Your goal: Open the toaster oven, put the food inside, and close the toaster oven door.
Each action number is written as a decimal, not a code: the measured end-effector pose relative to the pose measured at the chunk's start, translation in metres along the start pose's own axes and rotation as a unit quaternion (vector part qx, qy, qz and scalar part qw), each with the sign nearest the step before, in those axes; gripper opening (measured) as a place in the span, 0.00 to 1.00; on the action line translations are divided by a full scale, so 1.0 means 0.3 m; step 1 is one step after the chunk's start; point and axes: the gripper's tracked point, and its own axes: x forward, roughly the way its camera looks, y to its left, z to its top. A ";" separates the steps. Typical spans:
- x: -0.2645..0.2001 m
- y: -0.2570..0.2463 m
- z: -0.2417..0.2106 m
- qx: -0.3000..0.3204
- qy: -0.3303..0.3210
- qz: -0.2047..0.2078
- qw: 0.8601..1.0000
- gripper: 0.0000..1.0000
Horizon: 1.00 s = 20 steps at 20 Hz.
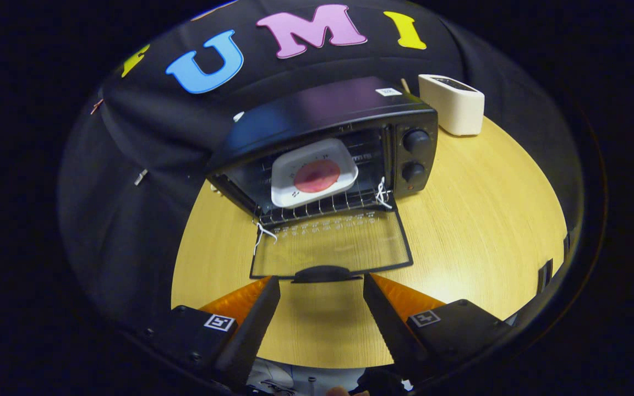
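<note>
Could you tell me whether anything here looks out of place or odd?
Only small oddities: white ties knotted at the oven door's hinge corners. The plate sits level on the rack; the open gripper flanks the door handle.

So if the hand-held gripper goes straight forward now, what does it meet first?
Probably the door handle of the open toaster oven door, just ahead between the open hand-held gripper's fingers; depth is unclear.

Glossy black toaster oven with clear glass door and wire metal rack on smooth light-wood table
</note>
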 end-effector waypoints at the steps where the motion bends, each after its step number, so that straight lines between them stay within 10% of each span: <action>1: 0.012 -0.010 -0.042 -0.009 0.020 -0.006 1.000 0.99; 20: 0.280 -0.044 -0.291 -0.019 0.127 -0.086 0.988 0.99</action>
